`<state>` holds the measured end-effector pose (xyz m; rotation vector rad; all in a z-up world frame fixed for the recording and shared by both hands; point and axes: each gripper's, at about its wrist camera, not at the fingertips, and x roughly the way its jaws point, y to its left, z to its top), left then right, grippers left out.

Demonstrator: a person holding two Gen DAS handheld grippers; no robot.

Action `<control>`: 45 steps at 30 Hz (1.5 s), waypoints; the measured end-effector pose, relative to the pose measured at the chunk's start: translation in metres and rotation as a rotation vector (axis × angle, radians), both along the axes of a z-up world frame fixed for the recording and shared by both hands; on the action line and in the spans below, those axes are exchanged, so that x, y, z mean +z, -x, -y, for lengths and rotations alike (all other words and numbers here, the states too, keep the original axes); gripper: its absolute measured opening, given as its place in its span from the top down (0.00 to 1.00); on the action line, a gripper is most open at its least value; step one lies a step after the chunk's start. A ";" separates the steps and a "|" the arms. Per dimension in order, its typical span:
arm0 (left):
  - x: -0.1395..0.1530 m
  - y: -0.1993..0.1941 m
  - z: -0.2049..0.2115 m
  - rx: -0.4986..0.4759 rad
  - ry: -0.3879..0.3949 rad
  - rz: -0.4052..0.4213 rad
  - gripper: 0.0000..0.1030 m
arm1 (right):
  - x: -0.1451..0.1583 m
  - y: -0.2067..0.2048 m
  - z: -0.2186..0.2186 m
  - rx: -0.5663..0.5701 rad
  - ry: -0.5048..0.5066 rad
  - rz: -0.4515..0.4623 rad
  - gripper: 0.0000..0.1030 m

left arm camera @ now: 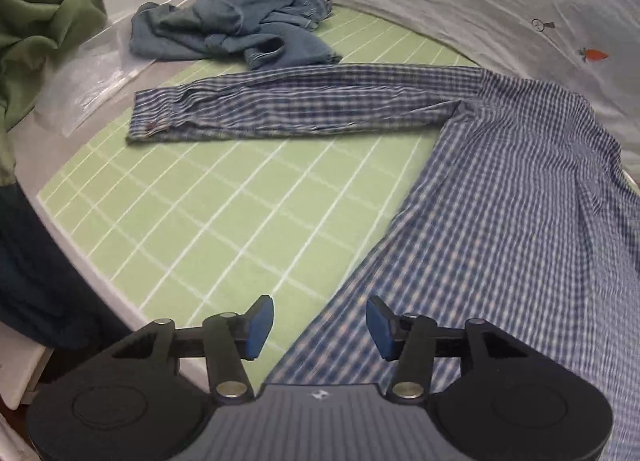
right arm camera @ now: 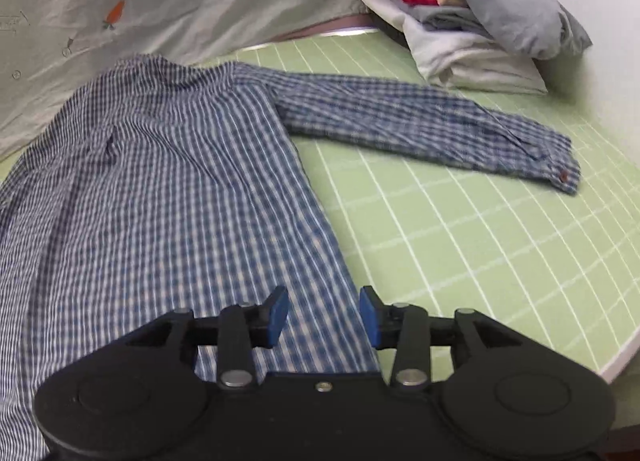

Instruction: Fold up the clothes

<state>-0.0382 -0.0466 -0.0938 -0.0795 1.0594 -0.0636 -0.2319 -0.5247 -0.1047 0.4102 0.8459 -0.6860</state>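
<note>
A blue-and-white checked shirt lies flat on the green grid mat, its left sleeve stretched out to the left. My left gripper hovers open above the shirt's lower left hem, with nothing between its blue pads. In the right wrist view the same checked shirt fills the left half, its right sleeve stretched across the green grid mat. My right gripper is open over the lower right hem, its pads clear of the cloth.
A crumpled pair of blue jeans lies at the far left of the mat. A pile of grey, white and red clothes sits at the far right. A pale sheet hangs behind. Green fabric lies at the left edge.
</note>
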 end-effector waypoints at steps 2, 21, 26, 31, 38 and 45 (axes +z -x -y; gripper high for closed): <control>0.000 -0.008 0.012 -0.018 0.003 0.000 0.46 | 0.001 -0.007 0.003 0.007 0.013 0.011 0.72; -0.031 -0.108 0.157 -0.172 -0.070 -0.088 0.27 | -0.013 -0.102 0.116 -0.102 -0.013 0.161 0.71; -0.033 -0.137 0.171 -0.168 -0.077 -0.095 0.22 | -0.012 -0.173 0.139 -0.018 0.001 0.151 0.69; -0.041 -0.154 0.176 -0.127 -0.062 -0.102 0.22 | -0.038 -0.203 0.161 -0.019 0.049 0.032 0.47; -0.049 -0.169 0.184 -0.134 -0.073 -0.120 0.22 | -0.051 -0.211 0.206 0.006 0.087 -0.002 0.19; -0.049 -0.179 0.194 -0.121 -0.079 -0.119 0.21 | -0.054 -0.207 0.223 0.107 0.101 0.040 0.64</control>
